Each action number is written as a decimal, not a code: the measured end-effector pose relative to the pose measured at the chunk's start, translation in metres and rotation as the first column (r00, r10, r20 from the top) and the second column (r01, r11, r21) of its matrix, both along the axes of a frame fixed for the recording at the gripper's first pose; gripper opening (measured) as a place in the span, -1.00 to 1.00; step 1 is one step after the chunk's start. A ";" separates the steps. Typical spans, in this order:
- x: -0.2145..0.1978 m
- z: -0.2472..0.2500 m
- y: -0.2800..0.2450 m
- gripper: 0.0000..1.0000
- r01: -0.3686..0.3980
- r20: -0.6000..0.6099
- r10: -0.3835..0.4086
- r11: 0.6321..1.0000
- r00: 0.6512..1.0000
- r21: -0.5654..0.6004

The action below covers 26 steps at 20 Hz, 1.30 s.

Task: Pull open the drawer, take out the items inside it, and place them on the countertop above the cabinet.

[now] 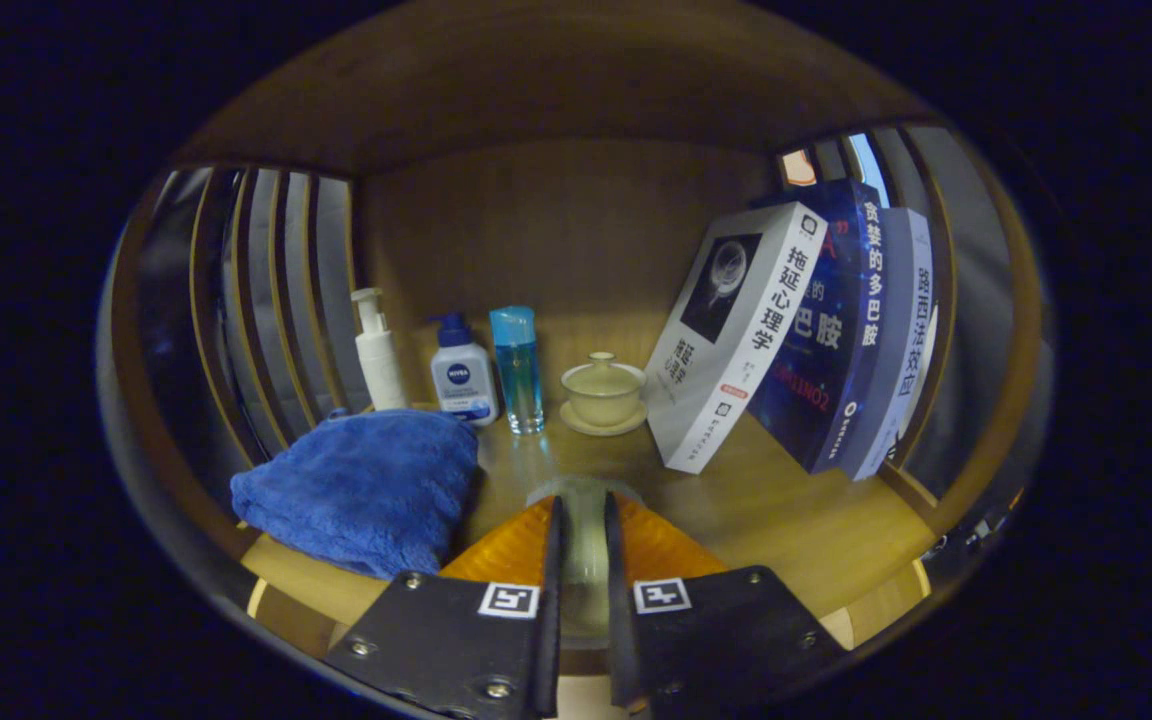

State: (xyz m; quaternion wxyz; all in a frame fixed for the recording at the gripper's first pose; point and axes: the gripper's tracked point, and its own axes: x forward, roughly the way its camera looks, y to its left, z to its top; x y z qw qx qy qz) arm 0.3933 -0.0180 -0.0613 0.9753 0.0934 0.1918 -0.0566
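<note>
One clear, pale cup-like item [584,520] sat between the fingers [584,560]; only a rounded rim and a translucent wall showed, and what it was exactly could not be told. Fingers stood close together with a narrow gap, one on each side of the item. Both appeared to press on it, though the contact points themselves were hard to make out.

Item and fingers were low over the wooden counter [796,520], at its near edge. Just beside the fingers lay a crumpled blue towel [361,490] on the counter. Beyond the fingers stood a row of things near the back wall: a white pump bottle [378,352], a smaller pump bottle with a blue cap [461,372], a tall clear blue bottle [518,368], and a pale lidded tea bowl [603,388] on its saucer. On the far side of the tea bowl from the bottles, three books leaned: a white book [731,335] in front, a dark blue book [836,340] behind it, and a pale blue book [901,340] last, resting against the side slats.

Counter lay inside a wooden niche with a wooden back panel [556,230] and ceiling. Vertical wooden slats [276,290] closed both sides. Lighting was dim and warm.
</note>
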 end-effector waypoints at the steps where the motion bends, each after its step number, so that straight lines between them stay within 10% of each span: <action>1: -0.002 -0.003 0.000 -0.59 -0.002 0.001 0.002 1.000 1.000 -0.009; 14: -0.125 0.076 0.006 -0.59 -0.061 0.224 0.056 0.998 0.973 0.017; 26: -0.301 0.015 0.023 -0.59 -0.036 0.223 0.033 0.999 0.974 0.010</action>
